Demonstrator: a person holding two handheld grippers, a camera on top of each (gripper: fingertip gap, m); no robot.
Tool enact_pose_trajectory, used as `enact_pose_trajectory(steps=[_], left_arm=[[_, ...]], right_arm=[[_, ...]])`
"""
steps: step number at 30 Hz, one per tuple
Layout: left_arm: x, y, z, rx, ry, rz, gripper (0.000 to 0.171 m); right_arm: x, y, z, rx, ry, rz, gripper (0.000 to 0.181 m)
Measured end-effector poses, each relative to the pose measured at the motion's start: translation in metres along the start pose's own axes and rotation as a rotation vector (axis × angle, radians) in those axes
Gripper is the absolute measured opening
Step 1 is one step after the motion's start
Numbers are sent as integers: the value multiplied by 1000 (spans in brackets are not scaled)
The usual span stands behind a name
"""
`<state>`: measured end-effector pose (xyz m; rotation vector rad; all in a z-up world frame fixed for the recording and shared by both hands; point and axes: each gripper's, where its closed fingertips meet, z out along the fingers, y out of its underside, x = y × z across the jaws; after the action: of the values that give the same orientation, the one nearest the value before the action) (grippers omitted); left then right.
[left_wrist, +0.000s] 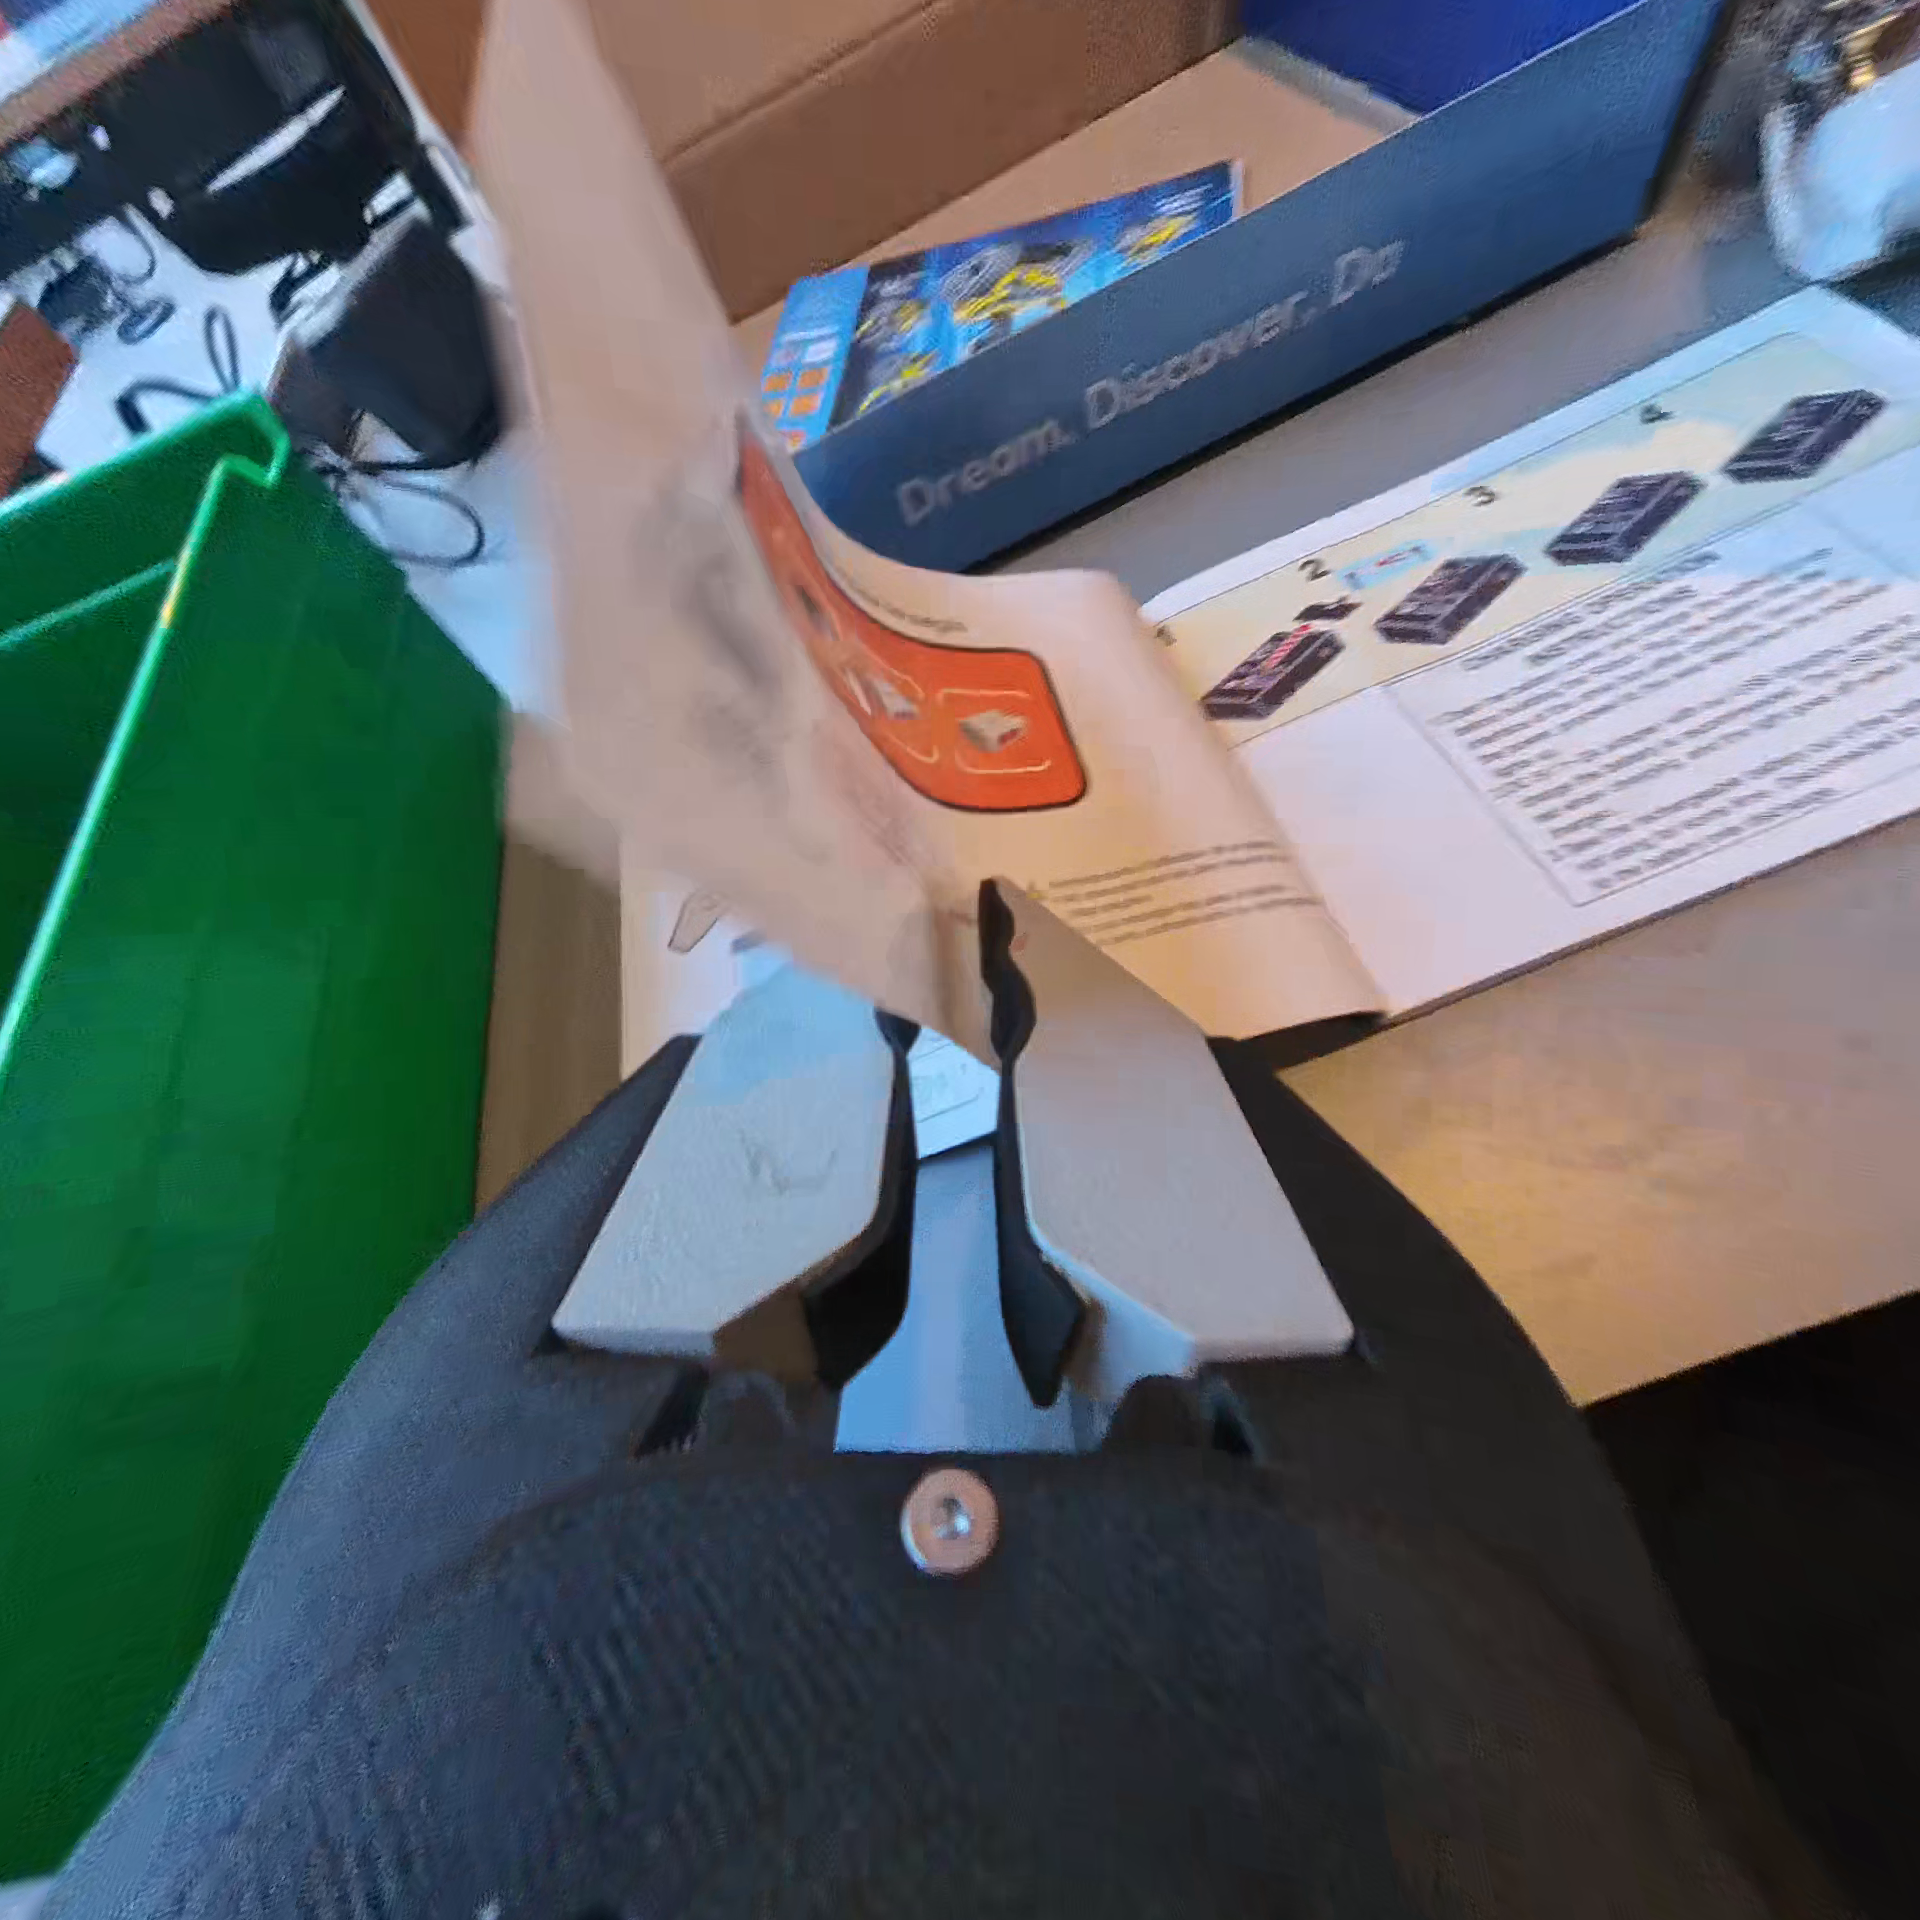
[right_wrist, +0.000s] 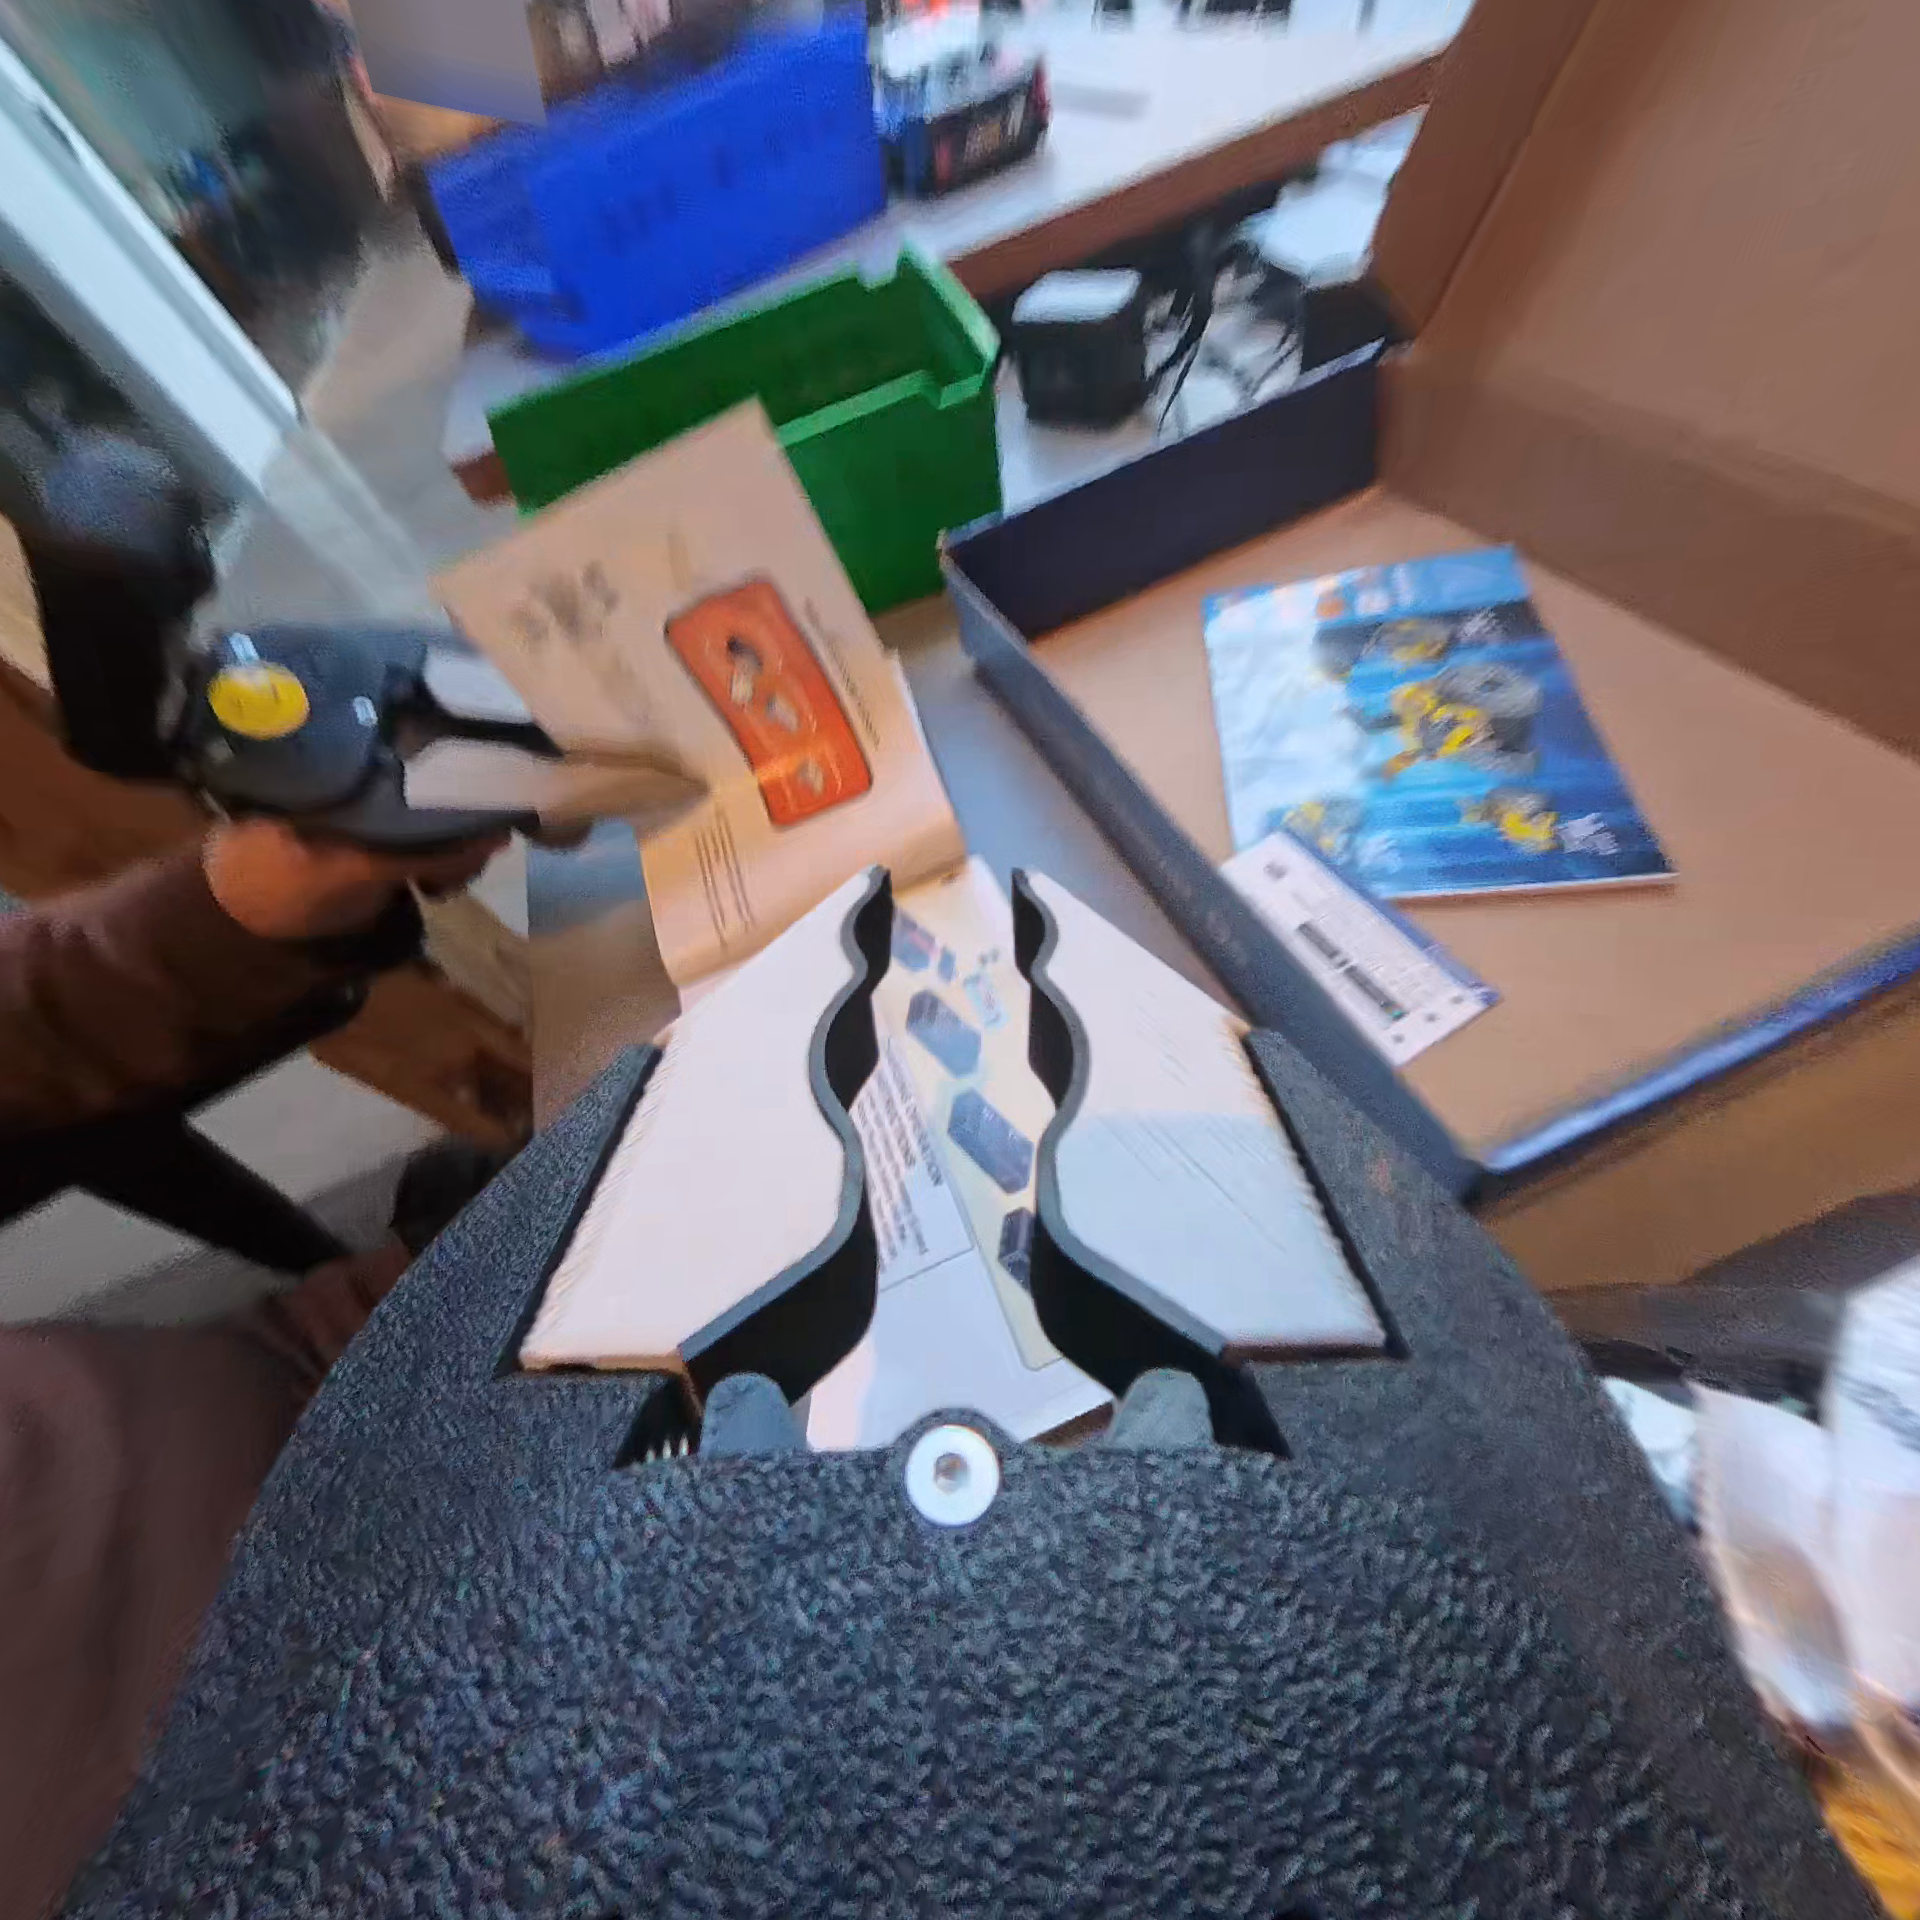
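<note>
One white paper instruction booklet (right_wrist: 935, 1122) lies open on the tabletop (left_wrist: 1558, 1091), near a long shallow blue cardboard box (right_wrist: 1195, 894). The left gripper (left_wrist: 951, 977) pinches its orange-panelled page (left_wrist: 831, 644), lifted upright leftward. The right gripper (right_wrist: 951, 904) hovers over the flat page, fingers parted, grasping nothing.

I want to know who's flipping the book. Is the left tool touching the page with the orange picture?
Touching. In the right wrist view the left tool pinches the lifted page at its edge; the left wrist view shows the page running between its fingers.
</note>
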<state>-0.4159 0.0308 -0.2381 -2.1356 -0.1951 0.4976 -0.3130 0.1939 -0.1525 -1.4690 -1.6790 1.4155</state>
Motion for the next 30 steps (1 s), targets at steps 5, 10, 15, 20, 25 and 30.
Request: enact_pose_trajectory(steps=[5, 10, 15, 20, 25, 30], left_arm=[[-9, 20, -2, -31, -2, -48, 11], [-21, 34, -4, -51, -12, -94, 12], [-26, 51, -6, -90, -19, -114, 13], [-30, 62, -11, -111, -37, -135, 17], [-33, 63, -13, -99, -40, -150, 16], [-34, 49, -17, -34, -42, -144, 0]], right_arm=[[-34, 50, 56, -208, -6, -160, 27], [-50, 77, 88, -314, 18, -243, 27], [-47, 106, 97, -431, 51, -316, 19], [-45, 115, 94, -479, 62, -349, 21], [-39, 95, 75, -433, 68, -313, 25], [-17, 81, 50, -416, 124, -301, 26]])
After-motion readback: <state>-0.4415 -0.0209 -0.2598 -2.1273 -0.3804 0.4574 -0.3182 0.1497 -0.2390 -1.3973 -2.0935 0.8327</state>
